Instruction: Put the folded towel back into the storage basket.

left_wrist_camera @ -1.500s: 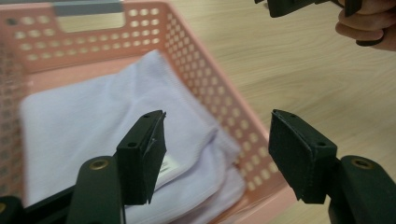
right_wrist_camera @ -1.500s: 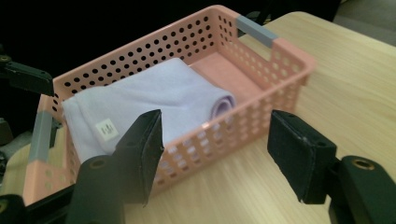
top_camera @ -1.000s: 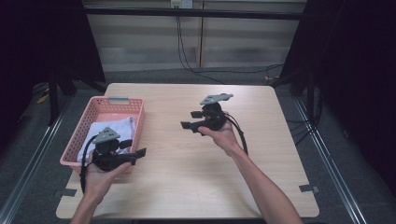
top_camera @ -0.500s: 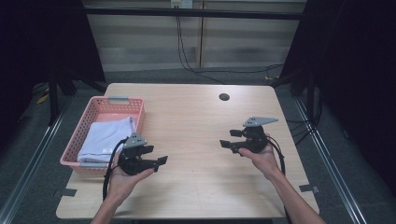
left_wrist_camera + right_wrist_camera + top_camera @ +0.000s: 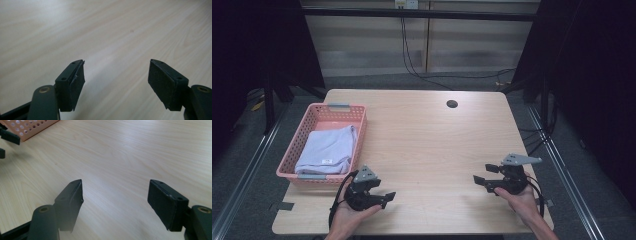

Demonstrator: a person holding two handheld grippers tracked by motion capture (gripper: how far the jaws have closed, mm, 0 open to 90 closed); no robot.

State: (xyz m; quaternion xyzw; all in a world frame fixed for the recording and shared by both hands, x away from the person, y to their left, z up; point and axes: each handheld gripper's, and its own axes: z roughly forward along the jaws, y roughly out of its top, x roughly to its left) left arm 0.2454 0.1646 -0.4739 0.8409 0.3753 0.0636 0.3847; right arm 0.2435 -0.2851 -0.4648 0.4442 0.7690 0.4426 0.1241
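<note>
Since the earlier high-view pictures, both grippers have been drawn back from the pink basket (image 5: 323, 145) toward the near edge of the table (image 5: 432, 145). The left gripper (image 5: 384, 197), seen over the basket a second ago, is now held just off the basket's near right corner, low over bare wood. The right gripper (image 5: 482, 179), seen earlier near the middle of the table to the right of the basket, has been carried well away from the basket to the near right part of the table.

In the left gripper view, the left gripper's (image 5: 116, 82) jaws are spread wide with nothing but tabletop between them. The same is seen in the right gripper view: the right gripper (image 5: 115, 202) is released, its jaws have just been opening further, and only wood grain lies between the pads. A corner of the basket (image 5: 30, 127) is caught at the top left of that view.

The folded pale lilac cloth (image 5: 328, 150) lies inside the basket, toward its near half, flat and folded, with a small label facing up. It is touched by neither gripper.

Judged from this arrangement, the placing of the cloth in the basket appears complete, and the withdrawal of both tools to the near edge reads as a return to rest. No further handling seems called for unless the fold is to be tidied; the cloth is soft and could be disturbed by another pinch.
</note>
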